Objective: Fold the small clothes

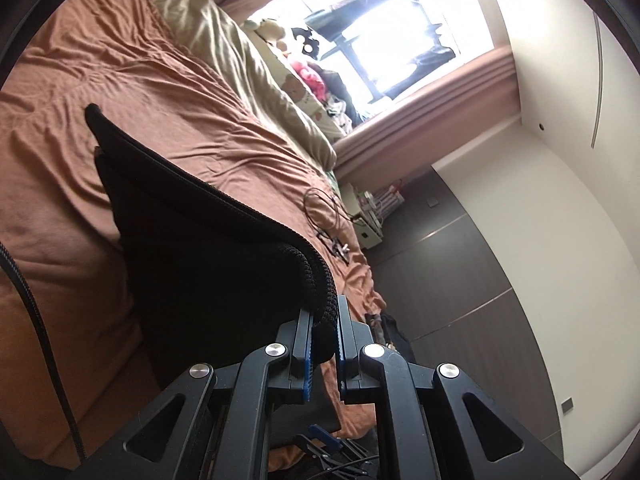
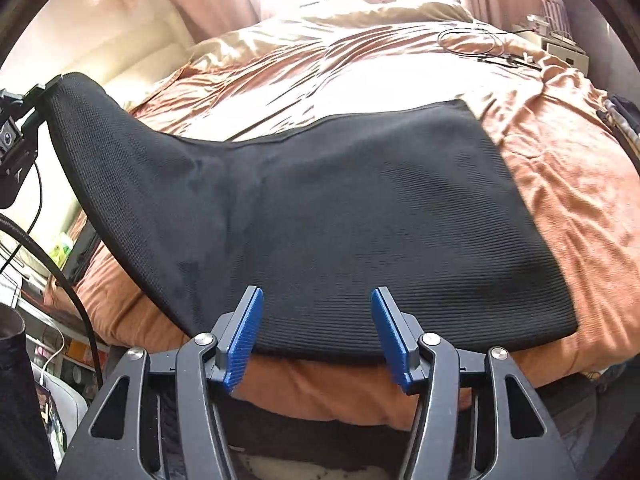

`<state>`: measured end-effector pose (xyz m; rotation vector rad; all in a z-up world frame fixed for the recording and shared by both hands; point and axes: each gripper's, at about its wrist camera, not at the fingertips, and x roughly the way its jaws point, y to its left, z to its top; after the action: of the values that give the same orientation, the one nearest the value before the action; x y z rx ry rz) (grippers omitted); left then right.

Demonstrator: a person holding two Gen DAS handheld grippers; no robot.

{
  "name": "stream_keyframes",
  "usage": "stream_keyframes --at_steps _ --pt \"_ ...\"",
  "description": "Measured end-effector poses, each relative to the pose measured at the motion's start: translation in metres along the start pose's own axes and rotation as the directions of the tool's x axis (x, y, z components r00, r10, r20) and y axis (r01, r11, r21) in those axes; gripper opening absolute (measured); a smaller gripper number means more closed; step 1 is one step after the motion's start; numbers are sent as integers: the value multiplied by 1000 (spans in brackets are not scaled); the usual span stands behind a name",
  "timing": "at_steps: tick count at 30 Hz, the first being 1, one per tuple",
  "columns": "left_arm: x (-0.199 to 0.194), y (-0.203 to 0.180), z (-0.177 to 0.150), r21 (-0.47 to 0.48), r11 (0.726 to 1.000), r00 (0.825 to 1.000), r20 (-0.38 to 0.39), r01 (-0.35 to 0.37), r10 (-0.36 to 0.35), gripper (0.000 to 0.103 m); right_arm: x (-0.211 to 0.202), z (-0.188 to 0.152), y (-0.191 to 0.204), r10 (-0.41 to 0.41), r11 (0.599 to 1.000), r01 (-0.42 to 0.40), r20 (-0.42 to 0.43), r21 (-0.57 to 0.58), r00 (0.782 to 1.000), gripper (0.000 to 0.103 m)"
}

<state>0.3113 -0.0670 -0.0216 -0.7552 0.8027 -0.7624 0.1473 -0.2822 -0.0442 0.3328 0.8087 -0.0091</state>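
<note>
Left hand-held gripper (image 1: 324, 344), black frame with blue ribbed pads: jaws pressed together on the thick corded hem of a black ribbed knit garment (image 2: 340, 220), one corner of it lifted clear of the bed. In the right wrist view that raised corner shows at far left, pinched high, the cloth sloping down from it to the mattress.

Black knit garment: spread across the middle of the rust-orange bedsheet (image 2: 568, 184), its right side lying flat, its near edge at the bed's front edge.

Right hand-held gripper (image 2: 318, 332): jaws spread apart, nothing pinched; the two blue pads stand over the garment's near edge, apart from the cloth as far as can be told.

Cream duvet (image 1: 240, 64): bunched along the far side of the bed, toward the window.

Thin black cable (image 2: 484, 50): coiled loosely on the sheet at the far right corner, well apart from the garment.

Pink curtains (image 1: 436, 120): flanking a bright window (image 1: 404, 36) beyond the bed.
</note>
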Motion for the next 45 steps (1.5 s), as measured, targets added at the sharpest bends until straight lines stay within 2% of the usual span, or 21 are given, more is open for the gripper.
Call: stream_keyframes --at_steps 7,15,22,27,30,31,32,33,34,35,41,45 --pt "36 -29 -6 45 999 998 -64 23 -20 9 -16 1 -28 12 999 -13 33 40 999 54" --pt "91 -46 -26 64 997 986 -164 43 -32 9 -33 1 -62 2 996 -7 57 93 998 54" --pt "148 -55 -58 73 996 960 -278 52 -30 9 -44 -6 -92 -13 989 4 59 150 998 54" --pt "181 -54 -89 75 996 934 -357 49 -19 9 -48 -10 -111 -16 983 7 50 183 999 54" --pt "198 -53 -107 89 995 909 -416 37 3 21 -47 -11 -118 -15 982 7 41 190 999 54" --pt "204 -49 -113 79 996 895 -445 39 0 33 -46 -11 -119 -12 982 5 37 189 999 54" --pt "207 -46 -117 73 997 884 -468 34 4 50 -46 -10 -120 -9 982 2 33 188 999 54" --pt "207 -43 -120 74 997 877 -480 23 15 58 -44 -9 -120 -6 983 1 27 183 1000 54" --pt "206 -40 -122 79 997 873 -486 4 35 71 -42 -7 -120 -4 985 0 22 175 1000 54" --pt "203 -36 -123 87 996 873 -485 -11 52 78 -40 -5 -118 2 987 -4 15 161 1000 54" --pt "166 -6 -112 119 989 889 -440 -86 130 80 -27 12 -99 1 999 0 -24 48 1000 54" --pt "142 13 -107 140 980 893 -408 -144 190 80 -9 32 -85 -22 999 19 -53 -51 998 54"
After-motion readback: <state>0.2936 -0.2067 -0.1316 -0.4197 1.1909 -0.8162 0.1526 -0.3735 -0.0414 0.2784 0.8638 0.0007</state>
